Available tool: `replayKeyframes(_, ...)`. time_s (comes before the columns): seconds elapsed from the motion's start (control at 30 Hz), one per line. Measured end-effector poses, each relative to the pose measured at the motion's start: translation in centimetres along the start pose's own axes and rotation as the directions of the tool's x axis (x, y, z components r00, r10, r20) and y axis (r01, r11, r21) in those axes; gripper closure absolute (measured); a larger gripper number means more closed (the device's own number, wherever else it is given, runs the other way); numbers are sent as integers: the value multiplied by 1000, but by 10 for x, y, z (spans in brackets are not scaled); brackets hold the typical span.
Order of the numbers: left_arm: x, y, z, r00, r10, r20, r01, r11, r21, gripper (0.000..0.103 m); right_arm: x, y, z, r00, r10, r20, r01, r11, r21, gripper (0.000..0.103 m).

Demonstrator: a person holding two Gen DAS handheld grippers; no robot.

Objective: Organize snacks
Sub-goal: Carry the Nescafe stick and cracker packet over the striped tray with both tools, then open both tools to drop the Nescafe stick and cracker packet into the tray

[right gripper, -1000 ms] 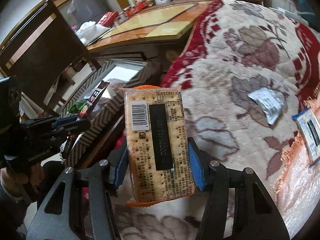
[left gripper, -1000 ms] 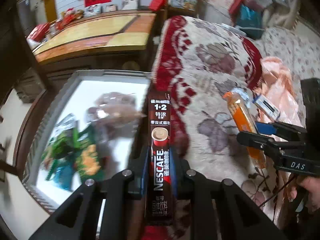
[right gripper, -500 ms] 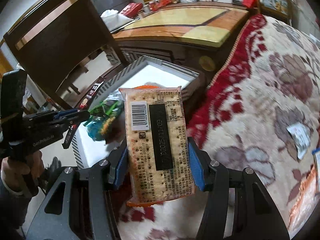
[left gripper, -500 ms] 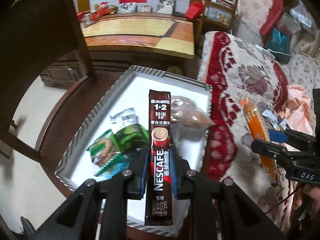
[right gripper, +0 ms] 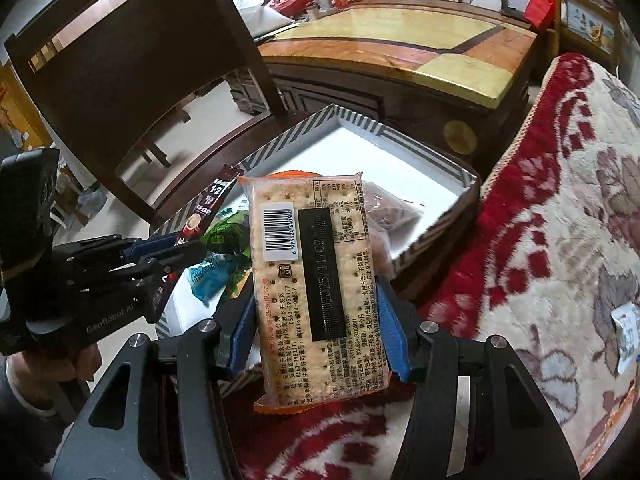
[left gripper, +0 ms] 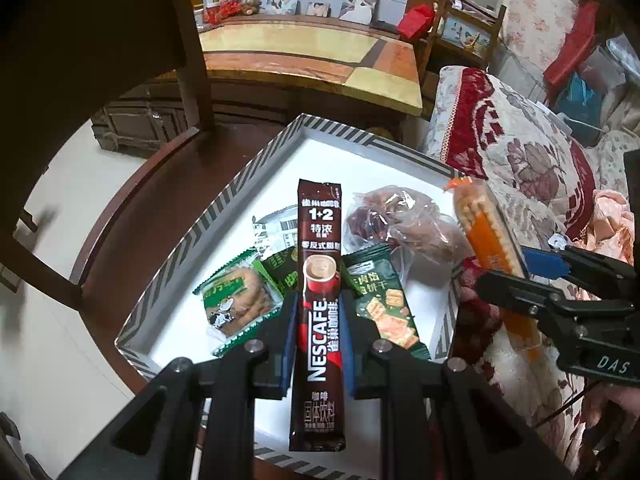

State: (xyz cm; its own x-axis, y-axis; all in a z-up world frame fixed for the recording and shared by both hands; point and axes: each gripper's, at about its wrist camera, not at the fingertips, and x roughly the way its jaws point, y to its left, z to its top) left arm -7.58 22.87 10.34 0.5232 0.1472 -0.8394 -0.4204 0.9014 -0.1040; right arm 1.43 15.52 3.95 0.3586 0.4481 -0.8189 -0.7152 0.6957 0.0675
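My left gripper (left gripper: 318, 336) is shut on a brown Nescafe coffee stick (left gripper: 320, 280) and holds it above the white tray (left gripper: 340, 136) with a striped rim. My right gripper (right gripper: 314, 320) is shut on an orange-edged cracker pack (right gripper: 312, 276) over the tray's near right edge. In the tray lie a green cookie packet (left gripper: 236, 300), a green cracker packet (left gripper: 380, 300), a clear bag of brown snacks (left gripper: 400, 224) and a white sachet (left gripper: 276, 228). The right gripper (left gripper: 520, 272) with the cracker pack (left gripper: 488, 232) also shows in the left wrist view, the left gripper (right gripper: 168, 248) in the right wrist view.
The tray sits on a dark wooden chair (left gripper: 132, 216) with a tall back (right gripper: 120, 52). A red and cream floral blanket (right gripper: 552, 200) lies to the right, with a white packet (right gripper: 628, 332) on it. A long marble-topped cabinet (left gripper: 312, 52) stands behind.
Both grippers have swung left from over the blanket to over the tray, each still holding its item. The tray now fills the middle of both views.
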Motion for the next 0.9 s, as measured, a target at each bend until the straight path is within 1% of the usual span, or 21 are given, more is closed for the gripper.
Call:
replayKeyframes(0.27, 12, 11, 4, 1000, 9, -21, -10, 999, -43, 82, 22, 8, 13, 999, 16, -33, -16, 1000, -7, 49)
replayKeyframes(0.53, 23, 20, 3, 998, 41, -40, -44, 997, -67, 82, 63, 20, 31, 996, -9, -86, 5, 999, -40, 49)
replayKeyframes(0.7, 31, 27, 0, 997, 48, -58, -53, 994, -95, 80, 83, 36, 33, 991, 16, -130, -27, 997, -78, 50)
replayKeyframes(0.73, 31, 29, 0, 997, 49, -60, -55, 994, -99, 78, 83, 38, 32, 992, 15, -126, -26, 996, -87, 49)
replayKeyframes(0.8, 32, 29, 0, 997, 55, -61, -61, 993, -103, 78, 78, 38, 29, 993, 37, -109, -45, 996, -80, 47)
replayKeyframes(0.83, 31, 28, 0, 997, 56, -62, -63, 992, -106, 75, 75, 36, 27, 993, 60, -104, -66, 996, -62, 44)
replayKeyframes(0.87, 31, 28, 0, 996, 56, -62, -63, 992, -109, 66, 70, 32, 25, 991, 99, -90, -102, 994, -33, 40)
replayKeyframes(0.9, 29, 27, 0, 996, 58, -61, -65, 992, -111, 58, 65, 30, 24, 989, 130, -77, -131, 991, -15, 39)
